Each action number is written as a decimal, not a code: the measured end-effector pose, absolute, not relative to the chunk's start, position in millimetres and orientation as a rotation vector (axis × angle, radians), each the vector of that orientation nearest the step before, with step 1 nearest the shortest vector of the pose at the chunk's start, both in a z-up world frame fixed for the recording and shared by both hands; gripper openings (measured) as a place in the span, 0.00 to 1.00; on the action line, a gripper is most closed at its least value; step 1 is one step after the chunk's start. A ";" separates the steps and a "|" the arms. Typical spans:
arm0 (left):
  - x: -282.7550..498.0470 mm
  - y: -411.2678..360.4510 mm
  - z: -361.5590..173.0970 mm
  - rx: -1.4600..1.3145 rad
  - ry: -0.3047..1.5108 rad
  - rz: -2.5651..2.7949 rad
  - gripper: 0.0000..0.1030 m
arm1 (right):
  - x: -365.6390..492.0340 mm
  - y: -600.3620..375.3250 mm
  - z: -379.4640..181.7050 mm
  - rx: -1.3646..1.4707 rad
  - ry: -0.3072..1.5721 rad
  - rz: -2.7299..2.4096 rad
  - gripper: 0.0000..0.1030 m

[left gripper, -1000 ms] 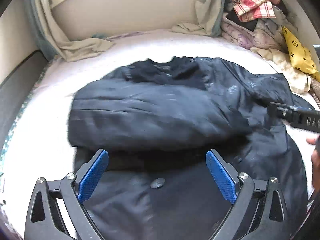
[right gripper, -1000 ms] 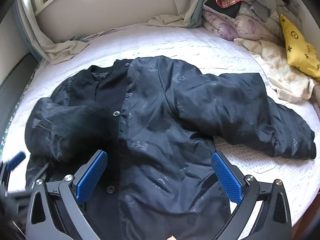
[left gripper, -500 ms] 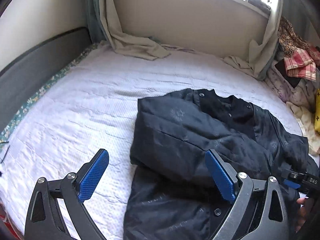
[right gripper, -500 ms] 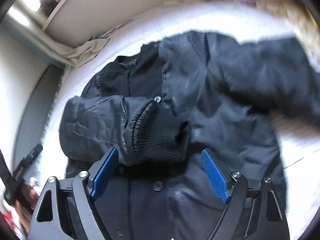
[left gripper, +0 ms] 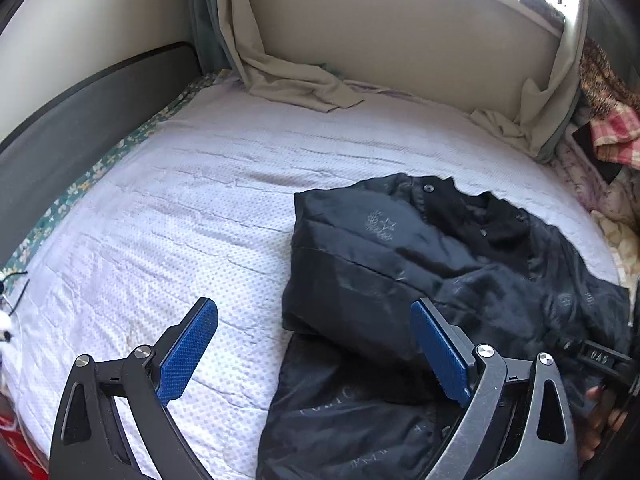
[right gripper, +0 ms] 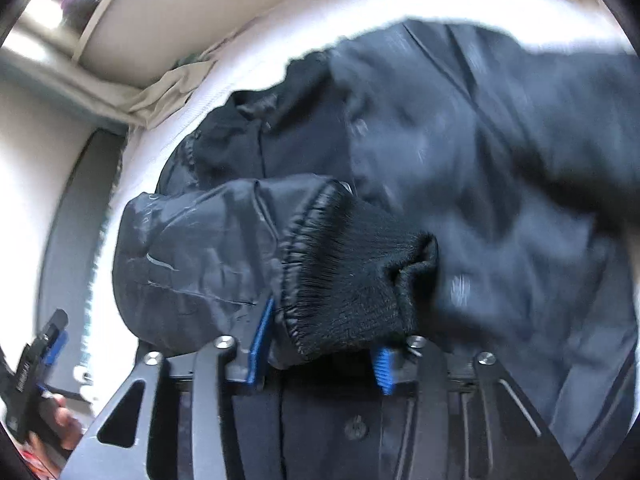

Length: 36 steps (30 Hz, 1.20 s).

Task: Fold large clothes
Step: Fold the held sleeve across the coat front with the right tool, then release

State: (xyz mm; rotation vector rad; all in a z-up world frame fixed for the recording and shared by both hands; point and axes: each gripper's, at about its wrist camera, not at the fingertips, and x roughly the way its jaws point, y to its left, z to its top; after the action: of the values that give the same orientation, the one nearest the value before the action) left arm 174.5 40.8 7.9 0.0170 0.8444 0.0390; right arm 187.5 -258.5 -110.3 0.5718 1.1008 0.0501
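The left gripper (left gripper: 314, 350) is spread wide and holds nothing; its left blue pad (left gripper: 188, 354) hangs over the bare white bed cover (left gripper: 168, 216) at about 7 o'clock of the left wrist view, while the other pad stands above the jacket's edge at 5 o'clock. The black jacket (left gripper: 420, 280) lies flat on the cover, filling the 3 to 6 o'clock part of that view, collar toward 1 o'clock, with one sleeve folded across its chest. In the right wrist view, the right gripper (right gripper: 320, 354) is drawn in on the ribbed knit cuff (right gripper: 352, 280) of that sleeve, its blue pads pressing the cuff from both sides at 6 o'clock. The rest of the jacket there is blurred.
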 end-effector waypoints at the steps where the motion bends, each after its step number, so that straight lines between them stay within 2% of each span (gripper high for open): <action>1: 177.2 38.6 6.2 0.033 0.845 0.046 0.95 | 192.5 -257.1 -107.0 0.533 1.093 0.048 0.31; 9: 219.3 10.7 -27.2 0.225 0.850 0.098 0.95 | 231.1 -263.8 -65.8 0.270 0.889 -0.017 0.29; 12: 235.7 7.0 -50.2 0.245 0.907 0.093 0.95 | 239.6 -264.5 -69.6 0.185 0.857 -0.031 0.29; 15: 246.7 8.1 -73.2 0.239 0.970 0.093 0.96 | 248.7 -261.4 -93.5 0.141 0.903 -0.047 0.31; 18: 248.5 12.0 -79.9 0.231 0.988 0.092 0.96 | 254.9 -264.1 -116.0 0.155 0.973 -0.049 0.38; 22: 244.5 12.6 -68.9 0.221 0.983 0.092 0.95 | 252.3 -278.4 -115.2 0.287 1.035 -0.046 0.61; 26: 234.2 3.3 -48.1 0.207 0.917 0.054 0.95 | 234.9 -282.2 -80.5 0.268 0.938 -0.121 0.66; 30: 232.7 -12.1 -59.6 0.229 0.947 -0.004 0.94 | 231.7 -260.7 -65.8 0.232 0.888 -0.028 0.65; 33: 241.0 -10.7 -84.3 0.211 1.026 -0.008 0.91 | 245.2 -245.6 -94.6 0.232 0.981 0.015 0.48; 36: 247.3 -1.2 -97.1 0.154 1.064 -0.010 0.91 | 254.4 -241.7 -128.4 0.237 1.062 -0.008 0.47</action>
State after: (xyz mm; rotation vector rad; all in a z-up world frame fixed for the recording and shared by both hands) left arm 247.3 -1.2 -97.1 0.1544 1.0640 -0.0100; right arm 254.4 -241.7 -128.4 0.2368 1.0625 -0.0083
